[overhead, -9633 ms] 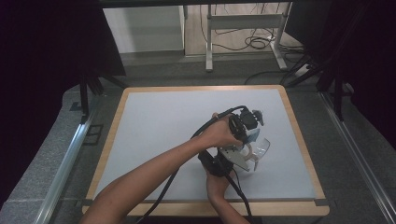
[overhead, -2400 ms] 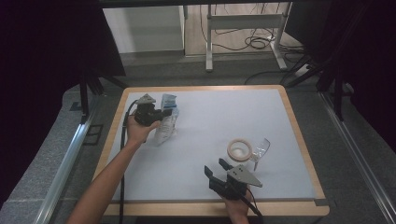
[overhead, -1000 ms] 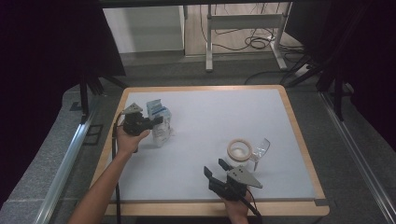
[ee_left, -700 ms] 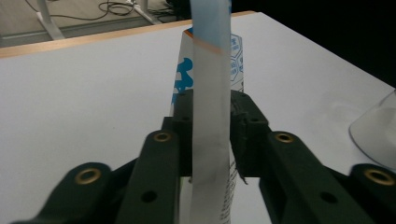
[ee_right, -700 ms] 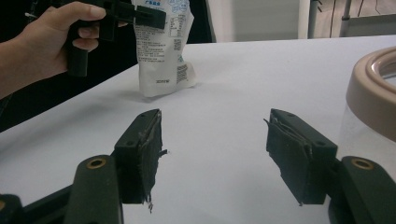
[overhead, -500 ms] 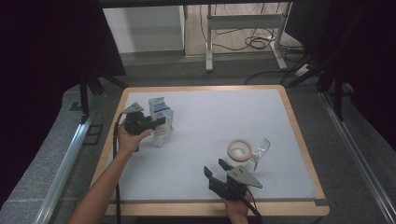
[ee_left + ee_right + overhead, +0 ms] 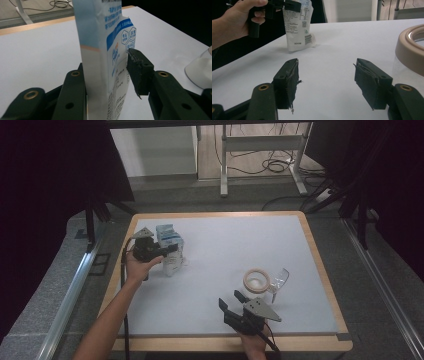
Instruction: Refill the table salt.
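A white and blue pouch (image 7: 168, 235) stands upright on the white table top (image 7: 225, 245) at the far left. My left gripper (image 7: 172, 249) is around its upper part. Its jaws have just been opening, and the pouch (image 7: 100, 30) now stands between them unsqueezed. One pad (image 7: 138, 72) sits just off the pouch's printed face. My right gripper (image 7: 229, 299) rests near the front edge, open, with bare table between its pads (image 7: 325, 72). The pouch (image 7: 299, 32) and the left hand show farther off in the right gripper view.
A beige ring (image 7: 256, 280) lies beside a clear glass vessel (image 7: 279, 280), just beyond my right gripper. The ring (image 7: 409, 52) fills the right edge of the right gripper view. A wooden rim (image 7: 320, 270) frames the table top.
Earlier the left hand carried the pouch from the right side to the far left. In the last second both hands have stayed put, and the left jaws have spread apart around the pouch.
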The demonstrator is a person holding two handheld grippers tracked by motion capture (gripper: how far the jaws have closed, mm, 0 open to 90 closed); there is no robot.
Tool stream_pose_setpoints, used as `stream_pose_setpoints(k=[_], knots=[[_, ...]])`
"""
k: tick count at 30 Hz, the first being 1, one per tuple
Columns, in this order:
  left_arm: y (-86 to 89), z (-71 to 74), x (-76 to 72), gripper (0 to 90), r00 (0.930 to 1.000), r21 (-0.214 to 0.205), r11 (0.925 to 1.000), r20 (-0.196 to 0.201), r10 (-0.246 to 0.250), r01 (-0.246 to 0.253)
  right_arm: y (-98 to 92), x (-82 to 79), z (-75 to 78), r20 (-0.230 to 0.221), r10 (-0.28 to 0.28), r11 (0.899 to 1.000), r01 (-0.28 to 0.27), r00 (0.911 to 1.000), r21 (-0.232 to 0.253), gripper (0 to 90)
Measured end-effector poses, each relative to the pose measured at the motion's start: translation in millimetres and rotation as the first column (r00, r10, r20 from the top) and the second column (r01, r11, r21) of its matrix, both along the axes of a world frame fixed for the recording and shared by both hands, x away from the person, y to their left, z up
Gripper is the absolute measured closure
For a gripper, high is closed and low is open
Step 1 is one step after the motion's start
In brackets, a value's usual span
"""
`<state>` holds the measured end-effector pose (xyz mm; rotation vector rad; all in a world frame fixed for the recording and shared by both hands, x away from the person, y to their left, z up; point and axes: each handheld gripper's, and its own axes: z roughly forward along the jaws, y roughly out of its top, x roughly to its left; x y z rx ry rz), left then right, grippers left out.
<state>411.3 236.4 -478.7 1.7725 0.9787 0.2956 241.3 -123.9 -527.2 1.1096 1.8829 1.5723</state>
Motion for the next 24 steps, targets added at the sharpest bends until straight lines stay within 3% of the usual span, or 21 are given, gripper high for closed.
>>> stream_pose_setpoints(k=[8,13,24], knots=[[7.1,3.2,-2.7,62.4,0.9995,-0.019,0.9995,0.021,0.024,-0.023,1.0,-0.1,-0.2,0.001,0.004,1.000,-0.004,1.0000,-0.002,36.7],[7.8,5.5,-5.8,67.2,0.9995,-0.019,0.9997,0.029,0.014,-0.013,1.0,-0.1,-0.1,0.000,0.003,1.000,-0.003,1.0000,0.000,36.7],[12.1,10.0,-13.9,65.3,0.9977,-0.027,0.9996,0.067,0.008,-0.006,0.3,-0.5,1.2,0.005,0.001,1.000,-0.001,1.0000,0.003,36.7]])
